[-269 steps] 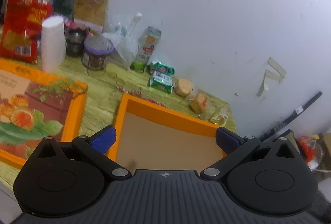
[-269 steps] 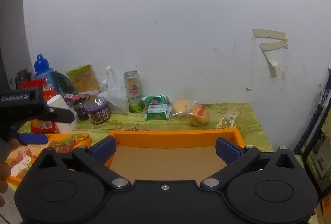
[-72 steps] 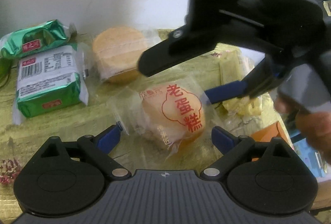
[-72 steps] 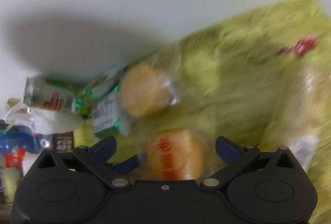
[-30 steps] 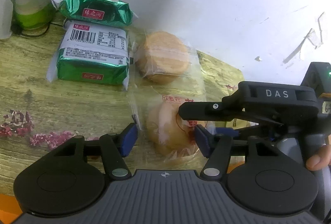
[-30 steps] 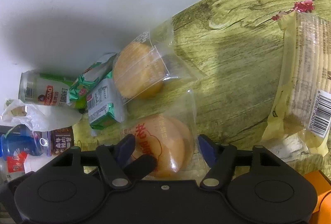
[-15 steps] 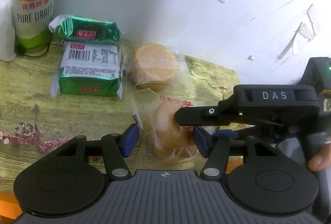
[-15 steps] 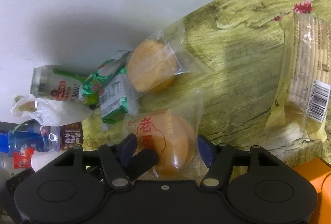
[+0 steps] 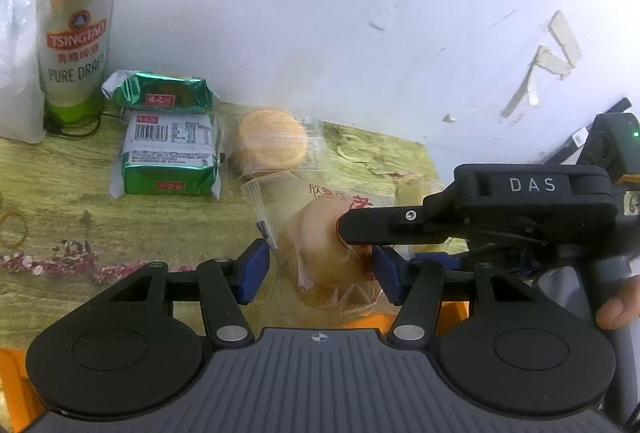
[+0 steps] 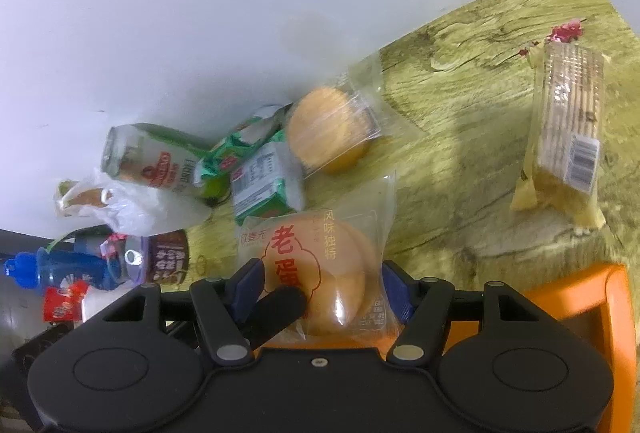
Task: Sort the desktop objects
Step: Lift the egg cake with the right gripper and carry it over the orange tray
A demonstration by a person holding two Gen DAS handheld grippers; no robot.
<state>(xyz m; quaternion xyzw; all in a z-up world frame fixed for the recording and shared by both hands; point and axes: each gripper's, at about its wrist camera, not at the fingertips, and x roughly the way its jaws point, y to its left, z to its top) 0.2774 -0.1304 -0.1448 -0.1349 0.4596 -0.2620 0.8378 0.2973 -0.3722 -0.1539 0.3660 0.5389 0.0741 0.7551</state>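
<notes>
A round egg cake in a clear wrapper with red characters point(image 9: 320, 245) is held off the table by both grippers. My left gripper point(image 9: 320, 267) is shut on the egg cake, its blue pads pressing the wrapper's sides. My right gripper point(image 10: 320, 289) is shut on the same egg cake point(image 10: 320, 265) and comes in from the right in the left wrist view. An orange tray point(image 10: 580, 317) lies under and to the right of the held cake.
On the yellow-green wood-grain table point(image 9: 80, 201) stand a Tsingtao can point(image 9: 74, 29), two green snack packs point(image 9: 170, 153), a second wrapped cake point(image 9: 272, 141) and a cracker pack point(image 10: 568, 129). A white wall is behind. A plastic bag point(image 10: 132, 201), jar and blue bottle stand further left.
Both grippers have lifted the egg cake and drawn it back from the wall toward the orange tray. The items on the table have not moved.
</notes>
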